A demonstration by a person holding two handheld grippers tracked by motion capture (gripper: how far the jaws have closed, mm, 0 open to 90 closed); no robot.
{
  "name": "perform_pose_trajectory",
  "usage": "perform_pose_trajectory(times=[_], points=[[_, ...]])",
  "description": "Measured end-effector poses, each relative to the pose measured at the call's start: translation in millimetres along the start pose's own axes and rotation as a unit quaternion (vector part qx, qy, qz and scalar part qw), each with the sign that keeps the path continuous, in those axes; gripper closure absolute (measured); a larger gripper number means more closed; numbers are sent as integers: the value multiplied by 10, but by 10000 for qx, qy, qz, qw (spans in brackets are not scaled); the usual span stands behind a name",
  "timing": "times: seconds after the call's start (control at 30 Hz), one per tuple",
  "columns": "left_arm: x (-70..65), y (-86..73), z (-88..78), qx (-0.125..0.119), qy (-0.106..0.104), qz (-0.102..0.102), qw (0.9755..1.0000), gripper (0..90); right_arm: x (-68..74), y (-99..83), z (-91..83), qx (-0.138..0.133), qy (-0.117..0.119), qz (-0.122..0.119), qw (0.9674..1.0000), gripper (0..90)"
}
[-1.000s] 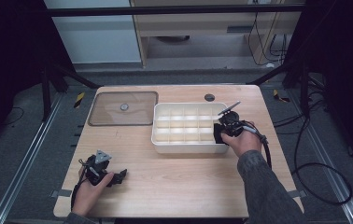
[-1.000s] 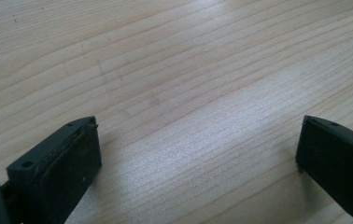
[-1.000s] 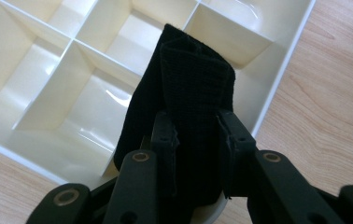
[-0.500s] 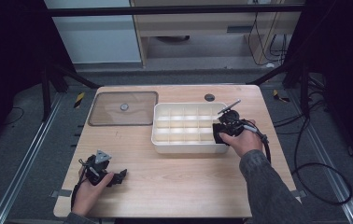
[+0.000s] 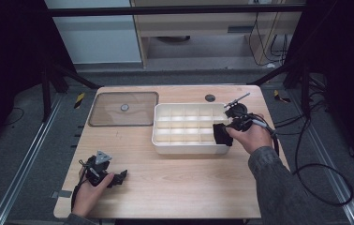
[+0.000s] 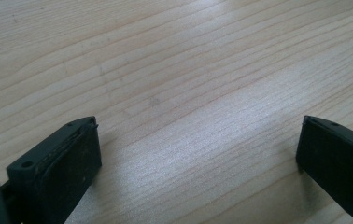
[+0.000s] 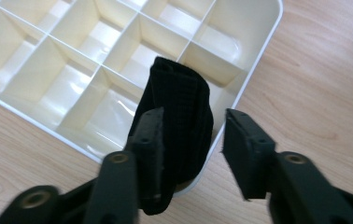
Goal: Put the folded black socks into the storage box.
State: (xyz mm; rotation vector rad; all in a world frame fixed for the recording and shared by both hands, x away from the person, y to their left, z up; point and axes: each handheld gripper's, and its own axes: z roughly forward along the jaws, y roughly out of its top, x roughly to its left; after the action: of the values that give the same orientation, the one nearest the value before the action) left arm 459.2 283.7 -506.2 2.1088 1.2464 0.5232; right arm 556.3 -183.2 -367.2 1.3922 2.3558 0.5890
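At the right end of the table, the right gripper (image 7: 191, 156) hangs over the near right corner of a white divided tray (image 5: 161, 136). Its jaws have just been closing but stand apart. A black folded cloth (image 7: 179, 121) stands upright in that corner compartment, against the left jaw and clear of the right. The left gripper (image 5: 119, 177), jaws wide apart, rests near the table's near left edge, well away.
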Motion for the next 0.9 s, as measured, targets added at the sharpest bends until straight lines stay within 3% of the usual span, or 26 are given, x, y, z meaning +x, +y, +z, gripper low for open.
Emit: perform_pose_trajectory(times=[0.23, 0.73, 0.9], points=[[0, 0, 0, -2, -2, 2, 10000, 0, -21, 110, -87, 6, 77, -207, 9998, 897], [2, -1, -1, -1, -8, 9, 10000, 0, 55, 272, 91, 150, 179, -309, 9993, 900], [2, -1, -1, -2, -11, 11, 10000, 0, 59, 303, 135, 205, 114, -374, 9990, 900]])
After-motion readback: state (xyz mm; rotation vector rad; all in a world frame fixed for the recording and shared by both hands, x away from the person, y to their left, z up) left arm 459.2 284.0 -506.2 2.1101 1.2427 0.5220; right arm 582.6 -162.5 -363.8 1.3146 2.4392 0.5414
